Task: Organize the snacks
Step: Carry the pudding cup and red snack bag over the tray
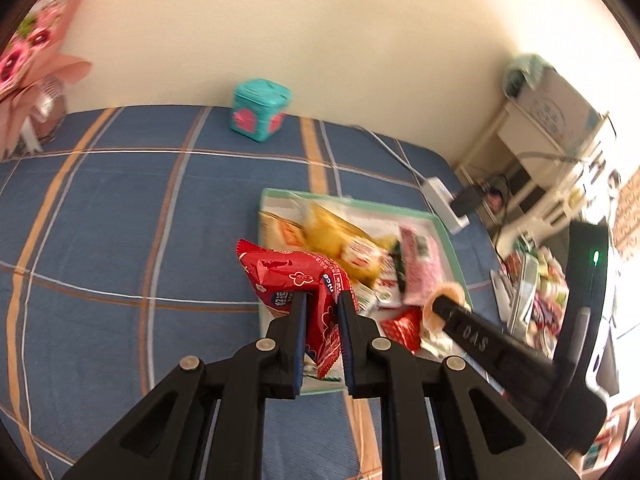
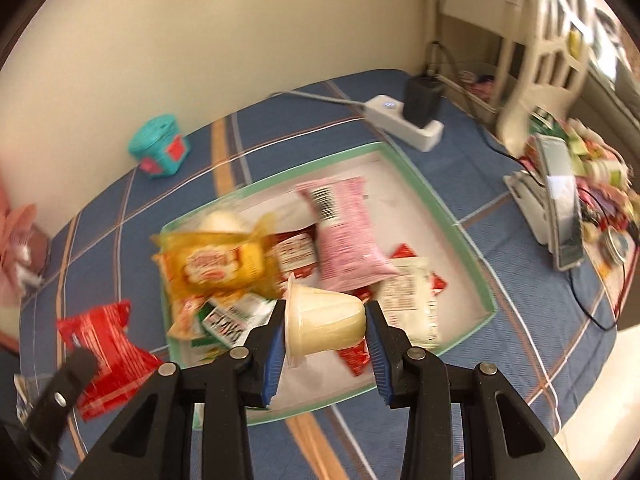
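At ten o'clock in the left wrist view, a pink bouquet (image 1: pixel 36 40) shows that the right view only clips. The red packet (image 1: pixel 304 292) reads "nice"; the left gripper (image 1: pixel 322 304) is clamped on it. The right gripper (image 2: pixel 325 312) pinches a cream pudding cup (image 2: pixel 324 320) above the green-rimmed tray (image 2: pixel 448 216).
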Action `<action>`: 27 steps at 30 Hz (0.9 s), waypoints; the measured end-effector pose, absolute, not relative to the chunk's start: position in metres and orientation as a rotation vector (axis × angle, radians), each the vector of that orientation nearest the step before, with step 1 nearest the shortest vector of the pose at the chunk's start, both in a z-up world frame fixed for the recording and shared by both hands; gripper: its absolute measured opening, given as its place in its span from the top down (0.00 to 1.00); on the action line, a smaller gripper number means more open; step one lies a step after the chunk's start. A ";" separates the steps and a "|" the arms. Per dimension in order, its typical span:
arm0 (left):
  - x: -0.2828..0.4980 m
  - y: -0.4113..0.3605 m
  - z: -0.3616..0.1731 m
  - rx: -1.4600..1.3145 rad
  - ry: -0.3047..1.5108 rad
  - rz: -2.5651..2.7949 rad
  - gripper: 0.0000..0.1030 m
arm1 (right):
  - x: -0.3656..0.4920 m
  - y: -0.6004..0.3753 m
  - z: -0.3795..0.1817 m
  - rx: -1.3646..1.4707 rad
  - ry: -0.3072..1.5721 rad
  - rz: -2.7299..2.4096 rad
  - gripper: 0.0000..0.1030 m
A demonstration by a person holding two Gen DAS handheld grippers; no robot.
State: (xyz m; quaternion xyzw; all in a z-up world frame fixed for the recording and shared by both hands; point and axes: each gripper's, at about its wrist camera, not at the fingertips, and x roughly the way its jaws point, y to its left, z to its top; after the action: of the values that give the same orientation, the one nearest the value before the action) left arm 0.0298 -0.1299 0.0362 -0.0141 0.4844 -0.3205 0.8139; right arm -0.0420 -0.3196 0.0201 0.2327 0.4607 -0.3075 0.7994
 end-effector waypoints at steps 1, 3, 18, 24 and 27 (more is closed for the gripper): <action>0.027 -0.135 0.034 -0.015 1.038 -0.694 0.85 | -0.045 -0.323 0.020 0.506 0.984 -0.669 0.61; 0.021 -0.143 0.030 0.010 1.049 -0.714 0.85 | -0.047 -0.328 0.020 0.517 0.984 -0.680 0.61; 0.024 -0.163 -0.018 0.032 1.176 -0.719 0.85 | -0.036 -0.332 -0.032 0.565 1.121 -0.626 0.61; 0.028 -0.160 -0.027 -0.016 1.201 -0.727 0.85 | -0.032 -0.331 -0.044 0.572 1.146 -0.622 0.61; 0.029 -0.161 -0.029 -0.003 1.190 -0.723 0.85 | -0.032 -0.332 -0.049 0.581 1.156 -0.624 0.61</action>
State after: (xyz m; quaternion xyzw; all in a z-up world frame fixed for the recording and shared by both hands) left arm 0.0294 -0.1615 -0.0291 -0.0016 0.5483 -0.3332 0.7671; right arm -0.0316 -0.3318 -0.0493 0.2660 0.5295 -0.2857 0.7531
